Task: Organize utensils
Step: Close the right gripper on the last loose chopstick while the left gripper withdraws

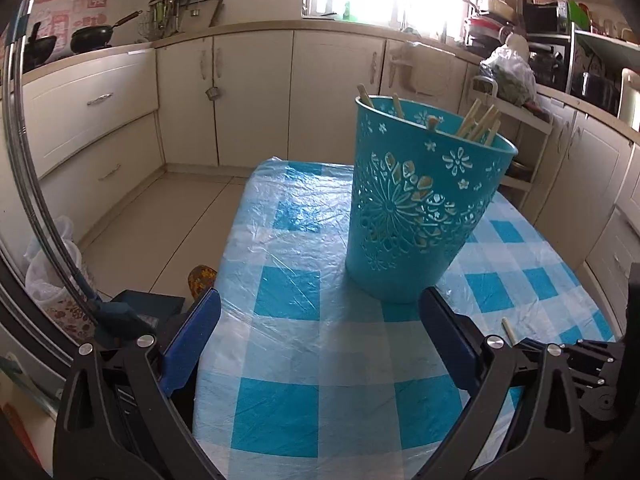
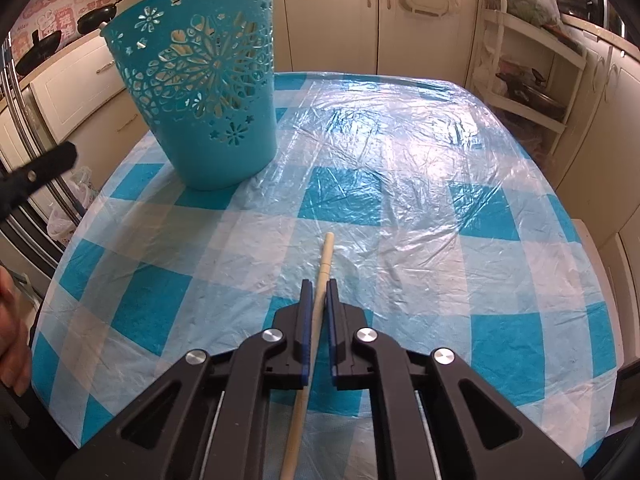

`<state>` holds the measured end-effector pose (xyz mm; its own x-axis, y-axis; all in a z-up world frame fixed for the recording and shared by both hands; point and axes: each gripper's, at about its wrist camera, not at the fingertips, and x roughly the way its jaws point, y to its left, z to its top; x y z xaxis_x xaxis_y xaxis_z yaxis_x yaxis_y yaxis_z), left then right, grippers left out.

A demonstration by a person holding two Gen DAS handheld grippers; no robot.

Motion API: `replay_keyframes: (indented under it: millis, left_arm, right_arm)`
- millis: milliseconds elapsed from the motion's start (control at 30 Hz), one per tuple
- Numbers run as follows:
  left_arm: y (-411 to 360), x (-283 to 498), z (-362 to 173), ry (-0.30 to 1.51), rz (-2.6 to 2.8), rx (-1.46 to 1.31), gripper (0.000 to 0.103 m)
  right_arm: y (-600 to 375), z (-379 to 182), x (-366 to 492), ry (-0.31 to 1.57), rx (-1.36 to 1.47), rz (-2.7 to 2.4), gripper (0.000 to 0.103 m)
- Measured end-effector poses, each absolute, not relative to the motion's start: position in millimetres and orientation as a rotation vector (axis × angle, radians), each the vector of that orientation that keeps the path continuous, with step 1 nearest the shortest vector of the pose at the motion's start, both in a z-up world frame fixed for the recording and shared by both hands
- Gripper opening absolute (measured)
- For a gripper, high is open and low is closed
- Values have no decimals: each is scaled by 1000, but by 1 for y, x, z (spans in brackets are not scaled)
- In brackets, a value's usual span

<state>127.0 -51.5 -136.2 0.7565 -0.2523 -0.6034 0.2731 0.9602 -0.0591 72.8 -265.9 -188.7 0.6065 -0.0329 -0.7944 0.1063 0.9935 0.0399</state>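
Chopstick (image 2: 320, 292), pale slim rod, clenched in right tool (image 2: 319, 286); left tool (image 1: 320, 308) released; perforated teal basket (image 1: 420, 208) upright.

One teal basket (image 2: 200, 80), one loose chopstick (image 2: 320, 280), two tools (image 2: 319, 292)

The pale wooden chopstick (image 2: 322, 276) ran off the right wrist view's bottom edge. Inside the perforated teal plastic basket (image 1: 416, 208), the chopsticks' (image 1: 480, 122) lower lengths were mostly hidden.

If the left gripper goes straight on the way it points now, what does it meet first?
Probably the teal basket: it stands just ahead of the open left gripper, slightly to the right. Depth is uncertain; it might reach the checked tablecloth first.
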Motion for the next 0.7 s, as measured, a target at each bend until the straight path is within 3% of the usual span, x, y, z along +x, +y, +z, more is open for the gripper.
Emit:
replay_keyframes:
  millis: [433,700]
  left_arm:
    - [-77,144,-169,775,-315,97,95]
    - [-72,154,-180,849,-311,56,95]
  right_arm:
    - [-266,-189,79,933,53,-59,7]
    - [-289,-156,67,812,268,9,6]
